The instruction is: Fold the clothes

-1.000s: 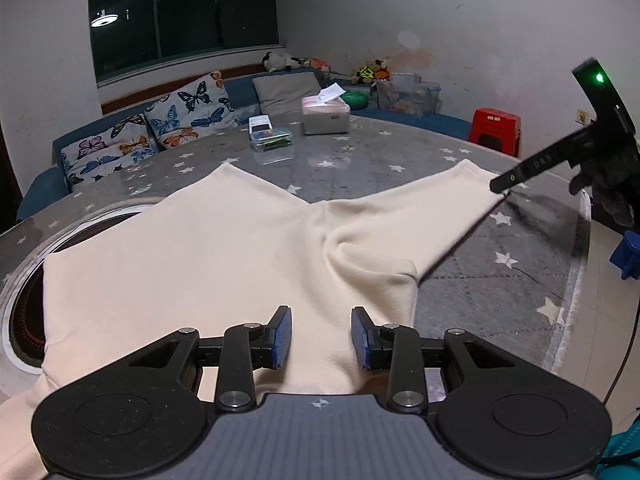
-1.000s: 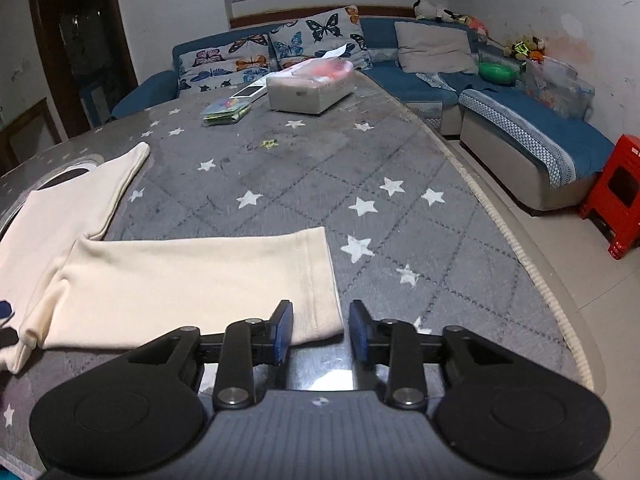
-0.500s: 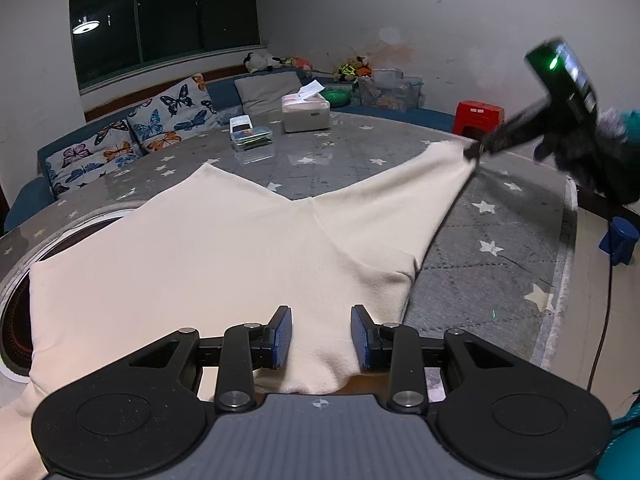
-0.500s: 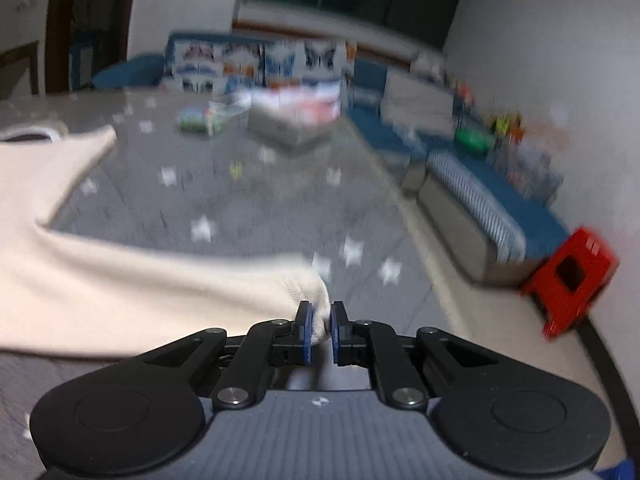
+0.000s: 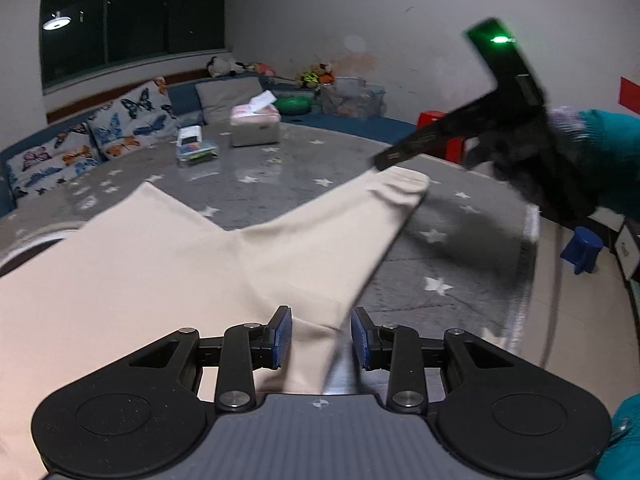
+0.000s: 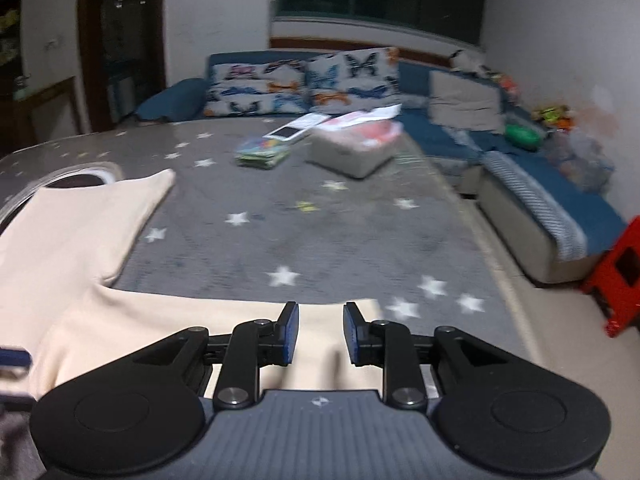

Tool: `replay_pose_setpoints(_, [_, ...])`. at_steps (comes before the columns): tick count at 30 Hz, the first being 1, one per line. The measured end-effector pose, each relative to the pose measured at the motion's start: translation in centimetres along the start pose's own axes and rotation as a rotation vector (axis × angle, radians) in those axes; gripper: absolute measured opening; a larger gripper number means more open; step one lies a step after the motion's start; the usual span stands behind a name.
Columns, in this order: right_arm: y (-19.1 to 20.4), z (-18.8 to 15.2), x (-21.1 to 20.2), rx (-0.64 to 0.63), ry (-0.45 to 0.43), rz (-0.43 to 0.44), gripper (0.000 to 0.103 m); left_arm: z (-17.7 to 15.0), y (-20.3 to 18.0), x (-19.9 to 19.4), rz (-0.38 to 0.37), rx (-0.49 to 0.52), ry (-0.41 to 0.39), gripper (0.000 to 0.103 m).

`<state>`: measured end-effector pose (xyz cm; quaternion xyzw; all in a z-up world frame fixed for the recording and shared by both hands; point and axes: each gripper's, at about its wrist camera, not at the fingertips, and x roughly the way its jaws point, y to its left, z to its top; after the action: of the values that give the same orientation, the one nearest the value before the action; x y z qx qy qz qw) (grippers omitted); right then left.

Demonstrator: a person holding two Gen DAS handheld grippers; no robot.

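The cream long-sleeved fabric garment [image 5: 132, 264] lay flat on the grey star-patterned surface [image 6: 320, 240], one sleeve running lengthwise toward its right edge. Right tongs [image 6: 317, 332] had just been opening, clear above the cuff; left tongs [image 5: 320, 336] stood apart.

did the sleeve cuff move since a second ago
Yes. The sleeve cuff swung away from the left tool, toward the red stool; the right tool has just been opening, pads off it.

Bare star cloth [image 6: 320, 240] lies open before tissue box [image 6: 352, 152].
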<state>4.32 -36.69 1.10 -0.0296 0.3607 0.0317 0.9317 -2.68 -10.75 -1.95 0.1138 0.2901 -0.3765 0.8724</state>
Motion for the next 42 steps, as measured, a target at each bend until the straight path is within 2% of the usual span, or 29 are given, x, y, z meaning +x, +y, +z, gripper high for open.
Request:
replay_pose_setpoints(4, [-0.2, -0.4, 2.4, 0.032, 0.047, 0.000, 0.025, -0.2, -0.4, 0.3, -0.003, -0.004, 0.008, 0.035])
replay_pose_setpoints(9, [0.0, 0.0, 2.2, 0.024, 0.043, -0.010, 0.027, -0.1, 0.2, -0.9, 0.002, -0.057, -0.015, 0.037])
replay_pose_setpoints(12, [0.8, 0.4, 1.6, -0.008, 0.031, 0.012, 0.027, 0.1, 1.3, -2.5, 0.044, -0.090, -0.047, 0.037])
replay_pose_setpoints(15, [2.8, 1.1, 0.3, -0.053, 0.002, 0.074, 0.027, -0.3, 3.0, -4.0, 0.114, -0.141, -0.056, 0.037])
replay_pose_setpoints(20, [8.0, 2.0, -1.2, -0.161, -0.032, 0.225, 0.028, -1.8, 7.6, -5.8, 0.259, -0.269, -0.029, 0.037])
replay_pose_setpoints(24, [13.2, 2.0, -1.7, -0.271, -0.035, 0.354, 0.031, -2.7, 11.2, -6.2, 0.362, -0.372, -0.017, 0.037])
replay_pose_setpoints(28, [17.7, 1.5, -1.6, -0.378, -0.018, 0.453, 0.031, -3.3, 13.9, -6.2, 0.425, -0.459, -0.027, 0.037])
replay_pose_setpoints(31, [19.9, 0.8, -1.4, -0.434, 0.004, 0.490, 0.032, -4.0, 15.4, -6.0, 0.473, -0.517, -0.018, 0.036])
replay_pose_setpoints(34, [21.2, 0.3, -1.2, -0.467, 0.026, 0.506, 0.032, -4.6, 16.3, -7.0, 0.478, -0.572, -0.040, 0.036])
replay_pose_setpoints(37, [21.4, -0.1, -1.0, -0.482, 0.046, 0.516, 0.032, -4.5, 16.6, -7.8, 0.483, -0.589, -0.069, 0.037])
replay_pose_setpoints(42, [21.9, -0.7, -0.5, -0.501, 0.074, 0.520, 0.034, -4.4, 17.8, -7.3, 0.521, -0.603, -0.042, 0.035])
